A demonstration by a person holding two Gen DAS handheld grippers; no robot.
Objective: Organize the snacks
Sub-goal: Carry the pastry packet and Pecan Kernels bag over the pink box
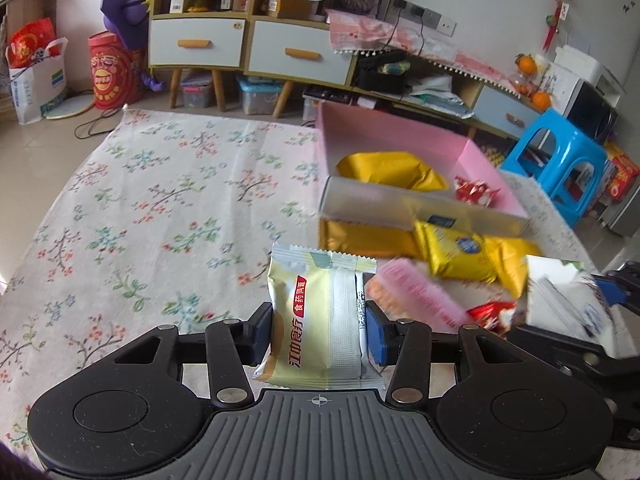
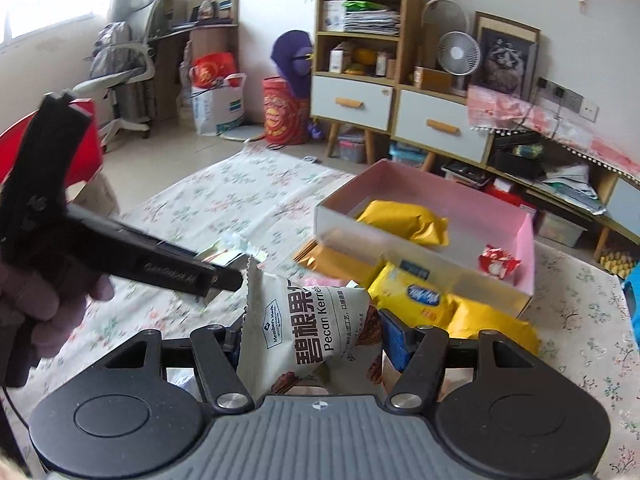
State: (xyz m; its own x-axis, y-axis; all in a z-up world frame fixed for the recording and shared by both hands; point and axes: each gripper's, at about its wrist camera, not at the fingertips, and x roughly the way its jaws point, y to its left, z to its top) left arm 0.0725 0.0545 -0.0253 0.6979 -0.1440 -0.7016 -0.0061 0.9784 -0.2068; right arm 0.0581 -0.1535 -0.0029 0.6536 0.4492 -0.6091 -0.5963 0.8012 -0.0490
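My left gripper [image 1: 318, 330] is shut on a pale yellow-green snack packet [image 1: 316, 316], held above the flowered tablecloth. My right gripper [image 2: 312, 338] is shut on a white pecan kernel packet [image 2: 308, 332], also lifted off the table. A pink open box [image 1: 400, 140] [image 2: 524, 236] stands ahead; inside lie a gold packet [image 1: 392, 170] [image 2: 404, 222] and a small red-white candy [image 1: 476, 192] [image 2: 498, 262]. Yellow packets [image 1: 460, 252] [image 2: 424, 296] lie against the box's near wall. The left tool [image 2: 120, 256] and the hand holding it show at the left of the right wrist view.
A pink packet [image 1: 416, 294] and a red candy [image 1: 490, 314] lie right of my left gripper. A blue stool [image 1: 560, 160] stands at the table's right. Cabinets with drawers [image 1: 256, 44] and a fan [image 2: 458, 54] line the far wall. Bare flowered cloth [image 1: 160, 200] stretches to the left.
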